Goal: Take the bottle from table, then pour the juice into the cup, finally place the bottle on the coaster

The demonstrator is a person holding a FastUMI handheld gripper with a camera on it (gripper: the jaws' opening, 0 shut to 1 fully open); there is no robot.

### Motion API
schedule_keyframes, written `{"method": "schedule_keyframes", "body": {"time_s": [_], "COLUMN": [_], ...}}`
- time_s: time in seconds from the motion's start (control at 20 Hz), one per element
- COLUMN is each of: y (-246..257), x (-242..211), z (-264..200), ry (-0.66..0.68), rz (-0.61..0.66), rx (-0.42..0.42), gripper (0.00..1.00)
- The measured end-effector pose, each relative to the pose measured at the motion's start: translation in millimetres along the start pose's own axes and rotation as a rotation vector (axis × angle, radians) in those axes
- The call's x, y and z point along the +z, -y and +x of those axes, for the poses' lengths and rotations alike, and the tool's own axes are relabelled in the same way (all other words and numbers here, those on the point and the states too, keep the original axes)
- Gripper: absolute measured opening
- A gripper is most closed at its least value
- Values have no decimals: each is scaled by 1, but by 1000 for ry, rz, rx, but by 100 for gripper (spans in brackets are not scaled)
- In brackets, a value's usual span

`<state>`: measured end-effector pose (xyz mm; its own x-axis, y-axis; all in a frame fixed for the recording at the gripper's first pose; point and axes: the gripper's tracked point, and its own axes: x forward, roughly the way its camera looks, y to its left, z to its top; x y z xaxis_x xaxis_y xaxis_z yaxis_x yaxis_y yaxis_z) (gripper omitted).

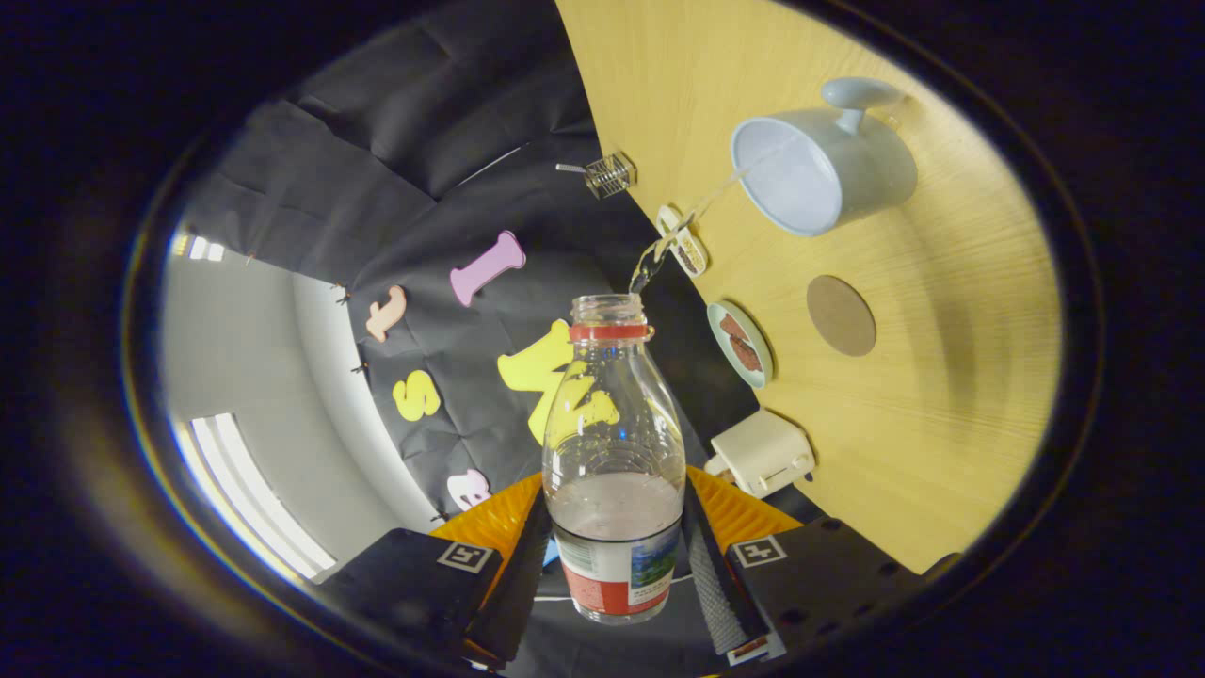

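We have the bottle [614,471] clamped between both fingers of the gripper [617,565], pouring into the cup [824,169]; coaster [841,315] mid-table, unused.

We see the clear plastic bottle [614,443] with its red neck ring and no cap, clamped between both fingers of the hand-held gripper [617,565] and tipped so a thin stream runs from its mouth into the pale blue cup [828,169]. Pale liquid sits low in the bottle. The round brown coaster [841,315] lies bare just beside the cup.
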<state>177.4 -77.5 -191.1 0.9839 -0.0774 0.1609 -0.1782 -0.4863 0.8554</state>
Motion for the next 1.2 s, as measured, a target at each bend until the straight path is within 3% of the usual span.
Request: {"method": "schedule_keyframes", "body": {"time_s": [0.8, 1.2], "y": [-48, -47], "x": [-4, 5], "z": [-5, -9], "ry": [22, 18], "rz": [174, 246], "rx": [21, -5], "gripper": [77, 77]}}
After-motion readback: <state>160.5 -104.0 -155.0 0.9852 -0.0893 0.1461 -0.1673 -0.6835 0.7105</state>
